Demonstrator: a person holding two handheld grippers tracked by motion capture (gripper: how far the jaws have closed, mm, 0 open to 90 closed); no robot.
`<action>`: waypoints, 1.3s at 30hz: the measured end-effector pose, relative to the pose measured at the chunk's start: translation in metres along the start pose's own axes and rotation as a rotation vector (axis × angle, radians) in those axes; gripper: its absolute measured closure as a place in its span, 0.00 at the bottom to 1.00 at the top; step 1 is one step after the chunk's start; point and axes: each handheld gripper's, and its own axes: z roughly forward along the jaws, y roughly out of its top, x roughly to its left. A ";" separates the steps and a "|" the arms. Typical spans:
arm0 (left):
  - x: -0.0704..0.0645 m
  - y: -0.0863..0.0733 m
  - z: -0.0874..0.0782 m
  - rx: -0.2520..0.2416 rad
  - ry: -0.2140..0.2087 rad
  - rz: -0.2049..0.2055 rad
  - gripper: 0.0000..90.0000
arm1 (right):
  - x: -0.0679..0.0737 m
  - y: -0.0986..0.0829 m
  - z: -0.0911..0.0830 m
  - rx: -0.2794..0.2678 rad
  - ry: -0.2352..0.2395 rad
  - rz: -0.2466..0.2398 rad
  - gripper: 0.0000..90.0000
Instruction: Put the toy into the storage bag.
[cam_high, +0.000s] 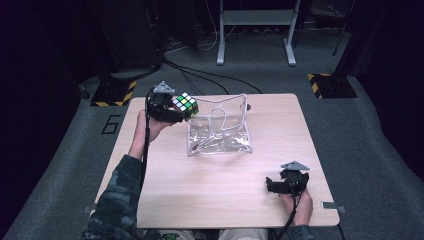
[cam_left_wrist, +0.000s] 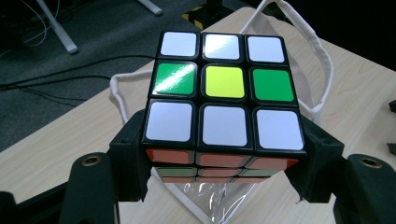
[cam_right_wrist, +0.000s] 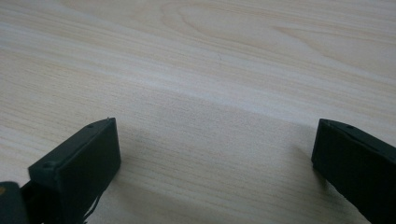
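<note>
A scrambled puzzle cube with white, green and yellow stickers on top is held in the air at the table's far left, beside the bag's left rim. My left gripper is shut on it; in the left gripper view the cube sits clamped between both jaws, orange stickers on its near face. A clear plastic bag with white cord trim stands open at the table's middle back. My right gripper rests low near the front right, open, with bare wood between its jaws.
The light wooden table has free room across its front and right. Beyond its far edge lie grey carpet, black cables and a white desk frame. Yellow-black striped bases stand on the floor at both back corners.
</note>
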 end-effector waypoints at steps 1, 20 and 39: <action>0.000 0.001 0.000 0.002 -0.001 0.002 0.37 | 0.000 0.000 0.000 -0.001 0.000 0.000 0.00; 0.008 0.012 0.013 0.013 0.001 -0.003 0.37 | 0.000 0.000 0.000 -0.002 -0.002 0.000 0.01; 0.013 0.013 0.040 0.046 0.000 -0.023 0.37 | 0.000 0.000 0.000 -0.003 -0.006 0.002 0.01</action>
